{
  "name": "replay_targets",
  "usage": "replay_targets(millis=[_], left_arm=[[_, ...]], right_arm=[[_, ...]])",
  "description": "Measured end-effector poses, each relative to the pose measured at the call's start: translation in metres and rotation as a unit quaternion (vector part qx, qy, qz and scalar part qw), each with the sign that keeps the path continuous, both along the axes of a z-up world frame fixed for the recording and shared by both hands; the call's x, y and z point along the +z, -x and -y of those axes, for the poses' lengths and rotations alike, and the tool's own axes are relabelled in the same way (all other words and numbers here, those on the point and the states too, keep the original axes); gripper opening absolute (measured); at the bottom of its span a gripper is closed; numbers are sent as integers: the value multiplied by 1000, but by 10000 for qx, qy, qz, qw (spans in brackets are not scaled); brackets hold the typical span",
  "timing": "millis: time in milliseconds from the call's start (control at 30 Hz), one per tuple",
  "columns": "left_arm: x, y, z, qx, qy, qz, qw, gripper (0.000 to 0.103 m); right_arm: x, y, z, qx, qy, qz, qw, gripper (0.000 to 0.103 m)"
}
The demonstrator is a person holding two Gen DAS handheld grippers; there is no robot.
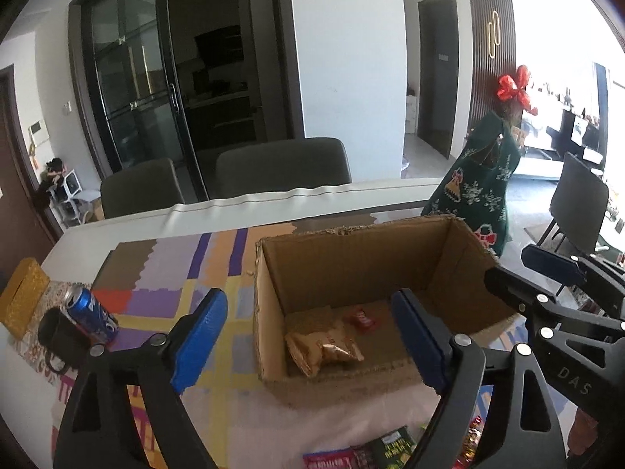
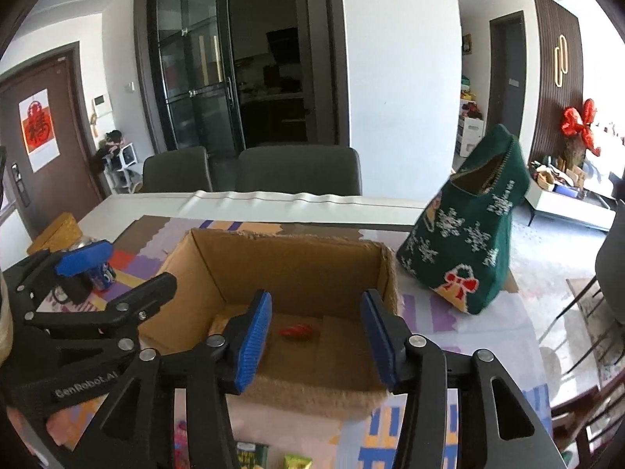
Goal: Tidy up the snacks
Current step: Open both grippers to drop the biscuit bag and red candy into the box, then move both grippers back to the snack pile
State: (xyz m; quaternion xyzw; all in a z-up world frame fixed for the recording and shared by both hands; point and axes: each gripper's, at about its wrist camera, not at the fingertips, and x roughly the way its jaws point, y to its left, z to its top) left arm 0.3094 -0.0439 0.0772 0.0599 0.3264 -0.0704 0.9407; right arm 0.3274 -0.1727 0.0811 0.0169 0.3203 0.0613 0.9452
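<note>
An open cardboard box (image 1: 343, 269) stands on the patterned tablecloth; it also shows in the right wrist view (image 2: 297, 269). Inside lie a tan snack bag (image 1: 320, 348) and a small red packet (image 1: 361, 318), the red packet also seen from the right (image 2: 299, 331). My left gripper (image 1: 308, 340) is open and empty, above the box's near left part. My right gripper (image 2: 316, 342) is open and empty over the box's near edge; it appears at the right of the left wrist view (image 1: 519, 277). Several snack packets (image 1: 363, 453) lie at the table's near edge, also in the right wrist view (image 2: 273, 457).
A blue soda can (image 1: 91, 314) and a dark mug (image 1: 58, 338) stand left of the box, beside a yellow box (image 1: 23, 297). A green knitted Christmas bag (image 2: 465, 238) stands right of the box. Grey chairs (image 2: 299, 170) line the table's far side.
</note>
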Motion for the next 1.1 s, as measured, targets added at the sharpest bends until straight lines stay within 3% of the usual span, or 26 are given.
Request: replay_targets(millis=[467, 1100], left_arm=[[-6, 59, 8, 20, -33, -113, 9999, 89], [-81, 85, 27, -258, 62, -1107, 9935, 89]], right_arm=[[-9, 57, 15, -241, -102, -306, 9992, 55], [-84, 94, 36, -435, -460, -1231, 9904, 55]])
